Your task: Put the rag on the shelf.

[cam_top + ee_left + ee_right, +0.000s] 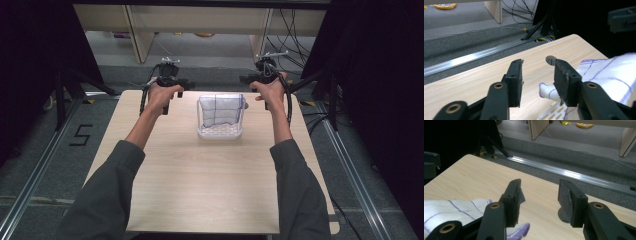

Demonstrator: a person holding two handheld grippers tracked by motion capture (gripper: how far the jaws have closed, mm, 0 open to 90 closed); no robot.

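Note:
A white slotted basket (220,131) stands at the far middle of the wooden table (200,190), with a white cloth with purple lines (220,111) draped in it. My left gripper (185,86) is held just left of the basket, and my right gripper (245,79) just right of it. In the left gripper view the left gripper (537,62) is open and empty, with the cloth (609,72) and the basket's rim (551,112) beside its right jaw. In the right gripper view the right gripper (540,182) is open and empty, with the cloth (454,207) at its left.
A small grey disc (550,59) (562,216) is set in the tabletop near the far edge. Aluminium rails (30,185) run along the floor beside the table. Black stands (65,90) and cables (295,30) lie beyond the far edge.

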